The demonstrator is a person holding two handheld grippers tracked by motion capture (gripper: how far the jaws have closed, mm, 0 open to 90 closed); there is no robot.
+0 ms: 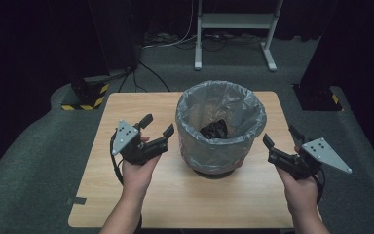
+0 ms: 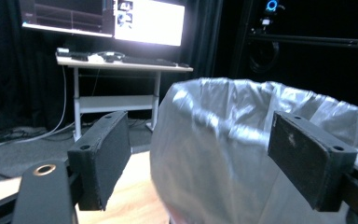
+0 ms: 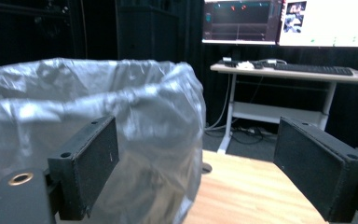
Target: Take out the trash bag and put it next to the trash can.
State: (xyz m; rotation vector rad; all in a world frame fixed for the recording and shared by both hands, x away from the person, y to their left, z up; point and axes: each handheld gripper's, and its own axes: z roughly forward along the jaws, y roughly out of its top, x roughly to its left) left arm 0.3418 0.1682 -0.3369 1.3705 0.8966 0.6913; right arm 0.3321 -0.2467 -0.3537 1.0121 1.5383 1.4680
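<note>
Lined bin [image 1: 220, 127] stood upright mid-desk [image 1: 126, 105], mouth facing up.
Grey plastic liner folded over its rim, dark crumpled item inside; left hand-held gripper [image 1: 156, 125] and right hand-held gripper [image 1: 281, 136] flanked it, both released, empty.

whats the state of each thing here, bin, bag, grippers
round bin with grey plastic liner bag: upright on the wooden table, liner folded over the rim
crumpled black item: lying inside the bin
left gripper: open, holding nothing
right gripper: open, holding nothing
</note>
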